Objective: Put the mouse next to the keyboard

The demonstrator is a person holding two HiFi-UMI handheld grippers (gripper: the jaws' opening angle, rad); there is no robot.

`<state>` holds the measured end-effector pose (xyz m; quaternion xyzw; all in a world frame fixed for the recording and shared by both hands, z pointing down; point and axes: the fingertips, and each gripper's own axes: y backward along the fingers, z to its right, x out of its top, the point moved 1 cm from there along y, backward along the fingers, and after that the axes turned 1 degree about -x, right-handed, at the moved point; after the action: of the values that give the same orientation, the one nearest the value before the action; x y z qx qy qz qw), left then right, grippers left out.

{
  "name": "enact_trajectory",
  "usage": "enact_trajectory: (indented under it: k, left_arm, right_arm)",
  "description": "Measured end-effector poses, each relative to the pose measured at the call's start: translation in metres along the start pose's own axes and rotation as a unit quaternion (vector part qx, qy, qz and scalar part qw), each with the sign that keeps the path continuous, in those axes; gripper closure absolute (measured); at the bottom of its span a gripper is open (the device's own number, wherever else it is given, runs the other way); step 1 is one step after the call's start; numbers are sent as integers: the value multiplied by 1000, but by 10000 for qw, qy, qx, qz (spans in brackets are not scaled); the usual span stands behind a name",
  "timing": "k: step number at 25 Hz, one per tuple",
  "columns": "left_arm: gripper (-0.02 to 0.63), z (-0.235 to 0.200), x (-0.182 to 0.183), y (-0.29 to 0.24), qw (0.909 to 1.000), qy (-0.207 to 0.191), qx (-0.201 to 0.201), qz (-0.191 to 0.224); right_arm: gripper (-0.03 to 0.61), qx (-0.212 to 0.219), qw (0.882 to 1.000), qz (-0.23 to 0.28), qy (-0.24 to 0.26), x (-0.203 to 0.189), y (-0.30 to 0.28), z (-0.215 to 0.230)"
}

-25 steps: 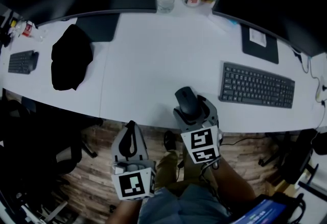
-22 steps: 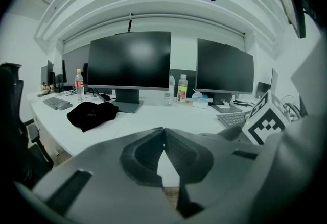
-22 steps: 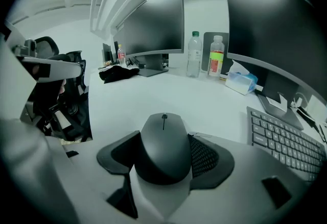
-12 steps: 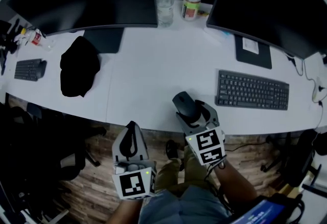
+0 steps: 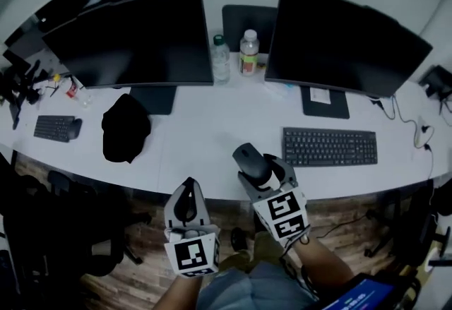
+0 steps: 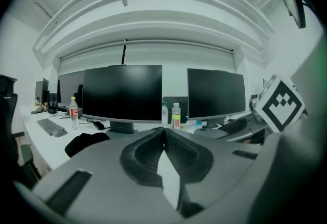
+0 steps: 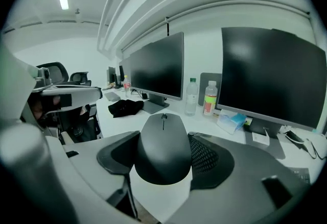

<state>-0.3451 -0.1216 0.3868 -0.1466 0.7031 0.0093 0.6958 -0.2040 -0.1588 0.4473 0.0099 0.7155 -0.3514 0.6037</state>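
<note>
The right gripper (image 5: 258, 167), its jaws just closed onto the mouse (image 5: 251, 159), looks mid-carry, and next should move ahead-right and set it beside the keyboard (image 5: 330, 147), while the left gripper (image 5: 186, 190) is pressed together, empty.

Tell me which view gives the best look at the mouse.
The right gripper view. The mouse fills the centre of it, gripped between the jaws of the right gripper, with its scroll wheel plain to see. The head view shows the mouse small, from above. The left gripper view does not clearly show it.
</note>
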Motion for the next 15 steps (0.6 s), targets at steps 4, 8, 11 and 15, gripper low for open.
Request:
enact_trajectory:
  k: [4,8,11,15]
  left_arm:
    - [609,14,16,3,9993,-61,-147,326]
    - [609,25,25,2,9985,-103,-241,478]
    - [609,35,29,-1,9980,-117,-320,536]
    - [609,58,32,-4,9972,-192,-495,532]
  right_arm:
    - [278,-73,9999,97,102,12,20,-1]
    - [278,-204,9996,162,138,15,34,4]
    - [278,-303,9993,187,80,14,41,15]
    - [278,-456,9987,238,14,11,54,34]
